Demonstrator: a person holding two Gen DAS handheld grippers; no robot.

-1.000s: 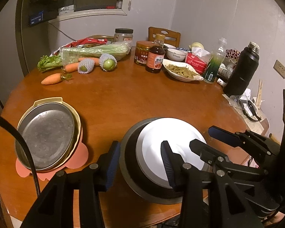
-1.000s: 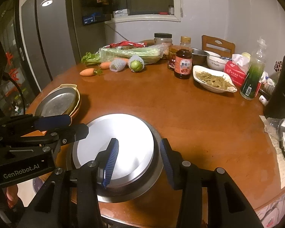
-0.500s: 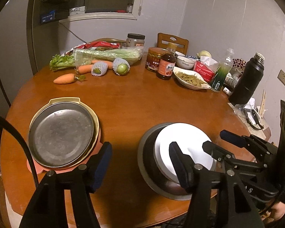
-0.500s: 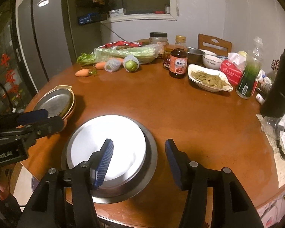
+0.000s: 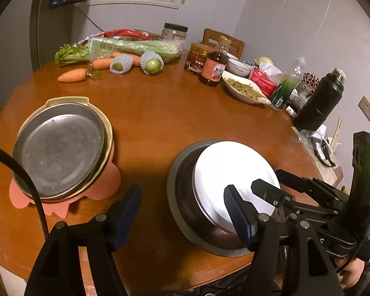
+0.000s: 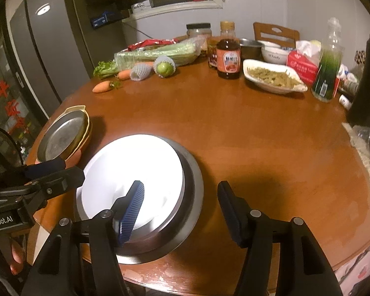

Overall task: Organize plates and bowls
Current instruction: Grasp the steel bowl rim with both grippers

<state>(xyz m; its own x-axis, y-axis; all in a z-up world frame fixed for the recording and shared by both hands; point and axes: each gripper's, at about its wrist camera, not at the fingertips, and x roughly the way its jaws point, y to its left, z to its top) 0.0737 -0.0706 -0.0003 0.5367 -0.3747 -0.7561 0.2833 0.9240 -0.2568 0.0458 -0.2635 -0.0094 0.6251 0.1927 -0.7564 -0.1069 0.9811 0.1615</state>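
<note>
Counting two stacks [image 5: 59,145] [image 6: 140,185], three carrots [image 5: 71,76].

a round brown wooden table [image 6: 234,133] carries everything. near its front edge sits a metal bowl [image 6: 192,197]; to the left a pink mat [image 5: 103,185] lies under stacked dishes. along the far side lie carrots [image 5: 71,76], celery [image 5: 133,46], a sauce bottle [image 6: 228,56], a dish of food [image 6: 273,79] and a black flask [image 5: 318,103].
</note>
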